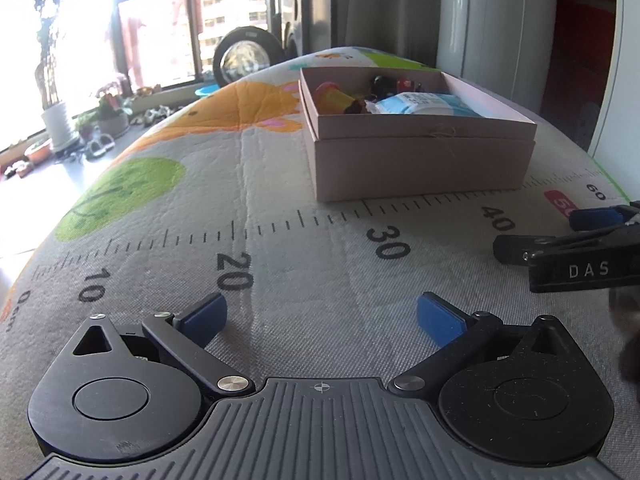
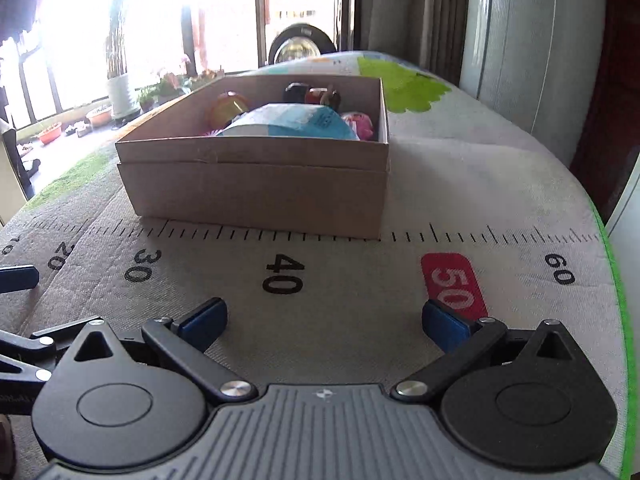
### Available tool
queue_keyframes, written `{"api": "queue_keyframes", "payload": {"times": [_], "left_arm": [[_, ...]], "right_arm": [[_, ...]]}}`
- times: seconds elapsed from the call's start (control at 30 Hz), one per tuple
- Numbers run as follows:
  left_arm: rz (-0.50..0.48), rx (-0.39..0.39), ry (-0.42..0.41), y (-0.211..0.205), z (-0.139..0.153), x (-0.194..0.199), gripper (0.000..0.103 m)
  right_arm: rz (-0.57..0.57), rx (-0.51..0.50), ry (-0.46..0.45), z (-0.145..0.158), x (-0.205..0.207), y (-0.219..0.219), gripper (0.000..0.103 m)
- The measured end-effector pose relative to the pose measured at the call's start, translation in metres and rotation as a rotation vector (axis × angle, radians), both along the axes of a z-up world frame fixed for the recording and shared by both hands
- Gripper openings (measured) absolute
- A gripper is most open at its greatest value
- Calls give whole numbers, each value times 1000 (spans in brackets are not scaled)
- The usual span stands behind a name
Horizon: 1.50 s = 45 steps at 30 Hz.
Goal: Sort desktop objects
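Glare from the window (image 2: 100, 8) washed out much of the far left, and the small things at the back of the box (image 2: 256, 184) were hard to tell apart: dark and red bits, nothing clearer. The near wall hid the lower part of everything inside. Straight ahead of the right gripper (image 2: 324, 322), the box sat on the printed mat (image 2: 480, 184), its long side running across the view along the ruler marks. A white-and-blue packet (image 2: 288, 124) lay on top inside, a yellow-orange toy (image 2: 230, 108) to its left, something pink (image 2: 362, 126) to its right. The right gripper's blue pads (image 2: 202, 322) stood wide apart over the mat, gripping nothing. The left gripper (image 1: 322, 318) was likewise spread wide and empty, with the box ahead and to its right, one corner turned toward it. From there the packet (image 1: 424, 105) lay lengthwise along the box. Bare mat lay between each tool and the box. The right gripper's fingers (image 1: 592, 218) poked in, cut off at the frame edge. A round black thing (image 1: 248, 54) stood beyond the mat.
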<state>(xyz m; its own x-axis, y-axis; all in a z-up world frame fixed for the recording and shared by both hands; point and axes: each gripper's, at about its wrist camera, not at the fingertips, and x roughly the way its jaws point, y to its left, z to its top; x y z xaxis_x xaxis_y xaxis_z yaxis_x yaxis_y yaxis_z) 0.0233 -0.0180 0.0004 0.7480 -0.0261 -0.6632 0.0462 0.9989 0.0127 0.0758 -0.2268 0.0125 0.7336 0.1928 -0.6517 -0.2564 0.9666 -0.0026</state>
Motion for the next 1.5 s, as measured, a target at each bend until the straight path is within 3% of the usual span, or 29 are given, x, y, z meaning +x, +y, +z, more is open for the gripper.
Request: {"api": "queue_keyframes", "payload": {"times": [1.5], "left_arm": [[-5,-20,5,3,0,1,103]], "right_arm": [[-18,9,-14,0,-5,0,103]]}}
